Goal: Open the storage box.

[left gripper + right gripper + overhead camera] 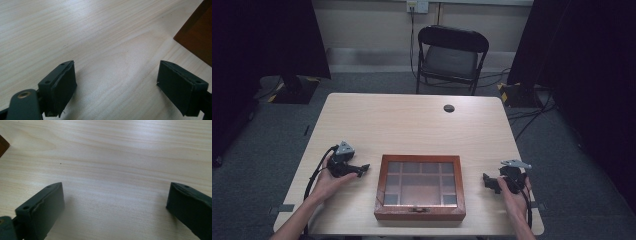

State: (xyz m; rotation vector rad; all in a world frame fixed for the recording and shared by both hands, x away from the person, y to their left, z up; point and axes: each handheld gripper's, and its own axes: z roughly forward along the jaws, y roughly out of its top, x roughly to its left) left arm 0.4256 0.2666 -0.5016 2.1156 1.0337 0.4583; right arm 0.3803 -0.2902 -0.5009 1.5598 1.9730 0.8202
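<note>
We see a wooden box with a glass lid point(420, 186) on the near middle of the surface point(412, 125). Our left tongs point(362, 169) and right tongs point(487, 181) are both wide apart, holding nothing. The box sits between them, with the left tongs a bit closer.

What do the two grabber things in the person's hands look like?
Each is black. The left gripper and right gripper each carry a grey three-cornered plate on top and trail a black cable. Up close, the jaws are chunky blocks with flat dark pads and small screw holes. The forearms show no sleeves.
</note>
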